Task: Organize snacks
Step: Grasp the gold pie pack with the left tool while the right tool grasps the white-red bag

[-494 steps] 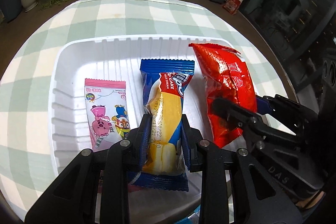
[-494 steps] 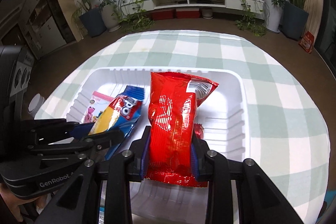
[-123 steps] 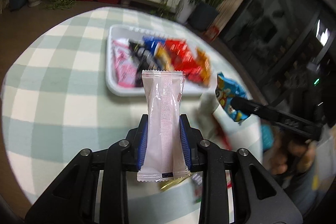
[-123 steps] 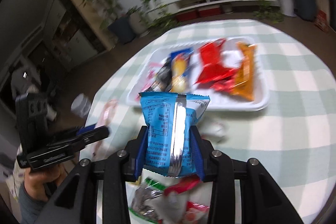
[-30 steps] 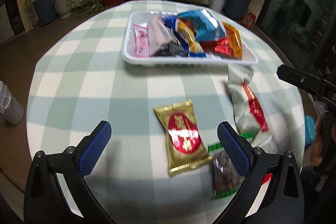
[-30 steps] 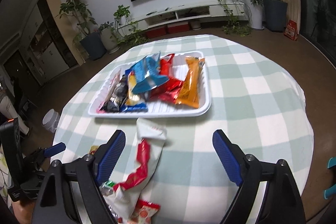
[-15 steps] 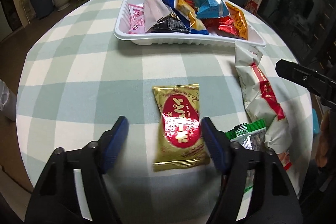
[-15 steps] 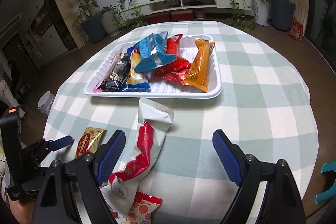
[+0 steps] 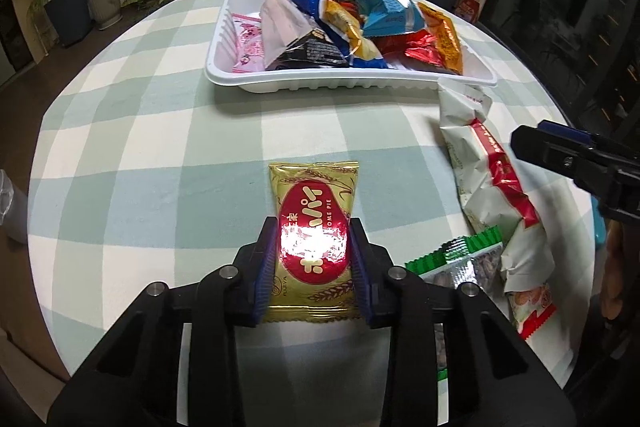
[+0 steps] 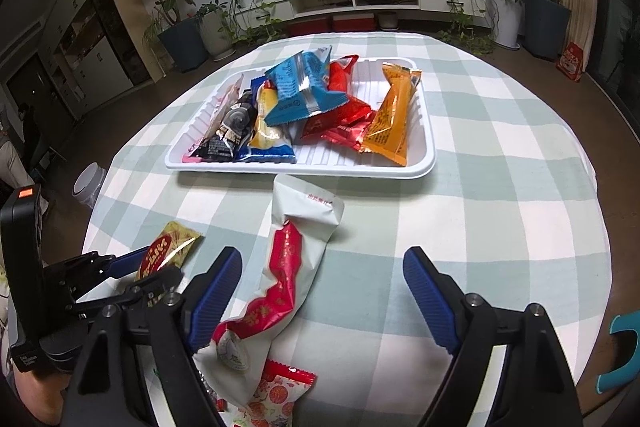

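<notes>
The left gripper [image 9: 313, 264] is closing on the gold snack pack's [image 9: 313, 227] sides, which is probably light, crinkly and easy to squash, while the right gripper [image 10: 322, 297] is narrowing a little with nothing held.

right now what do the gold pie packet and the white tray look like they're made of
Gold pie packet: likely metallised plastic film, glossy; it throws a hard white glare and has crimped end seals.
White tray: looks like thin moulded plastic or foam, smooth with a slight sheen; ribbed walls and a rolled rim suggest forming, but which of the two is unclear.
</notes>
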A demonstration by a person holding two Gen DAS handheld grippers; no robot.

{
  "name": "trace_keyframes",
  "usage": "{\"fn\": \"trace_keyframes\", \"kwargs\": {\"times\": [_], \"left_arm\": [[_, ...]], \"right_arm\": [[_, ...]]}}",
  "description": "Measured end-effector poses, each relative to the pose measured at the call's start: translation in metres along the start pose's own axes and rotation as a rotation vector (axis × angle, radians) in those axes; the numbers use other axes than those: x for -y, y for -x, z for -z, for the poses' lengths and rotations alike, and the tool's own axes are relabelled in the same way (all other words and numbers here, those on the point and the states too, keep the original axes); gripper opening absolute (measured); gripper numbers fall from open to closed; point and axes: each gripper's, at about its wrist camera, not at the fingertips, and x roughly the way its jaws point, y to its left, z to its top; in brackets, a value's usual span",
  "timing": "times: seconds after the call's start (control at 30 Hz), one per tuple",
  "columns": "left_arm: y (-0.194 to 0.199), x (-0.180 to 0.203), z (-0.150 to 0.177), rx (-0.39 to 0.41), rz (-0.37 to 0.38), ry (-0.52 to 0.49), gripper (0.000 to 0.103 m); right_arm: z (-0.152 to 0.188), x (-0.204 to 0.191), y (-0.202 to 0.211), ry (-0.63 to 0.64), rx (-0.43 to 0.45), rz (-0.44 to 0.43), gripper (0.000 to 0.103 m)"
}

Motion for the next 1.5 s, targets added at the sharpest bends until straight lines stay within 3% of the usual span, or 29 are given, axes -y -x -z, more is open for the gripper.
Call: {"fn": "trace_keyframes", "kwargs": {"times": [0.43, 0.57, 0.8, 1.07, 1.17, 1.27, 1.5], "left_arm": [[0.009, -0.001, -0.002, 0.031, 0.069, 0.019, 0.029], [0.010, 0.000, -0.002, 0.035, 0.079, 0.022, 0.029], [0.012, -0.001, -0.001, 0.041, 0.086, 0.025, 0.029], [0.010, 0.001, 0.000, 0.034, 0.097, 0.020, 0.029], [0.010, 0.002, 0.000, 0.033, 0.100, 0.019, 0.029], [0.009, 0.002, 0.001, 0.031, 0.102, 0.019, 0.029], [0.009, 0.002, 0.000, 0.031, 0.103, 0.020, 0.029]], "right_arm": [[0.004, -0.010, -0.008, -0.005, -0.057, -0.083, 0.074], [0.007, -0.015, -0.012, -0.003, -0.082, -0.097, 0.073], [0.013, -0.024, -0.027, 0.024, -0.141, -0.083, 0.064], [0.015, -0.017, -0.035, -0.032, -0.175, -0.139, 0.060], [0.014, -0.014, -0.036, -0.047, -0.176, -0.155, 0.054], [0.014, -0.014, -0.036, -0.048, -0.179, -0.144, 0.037], [0.014, -0.012, -0.035, -0.034, -0.177, -0.140, 0.032]]}}
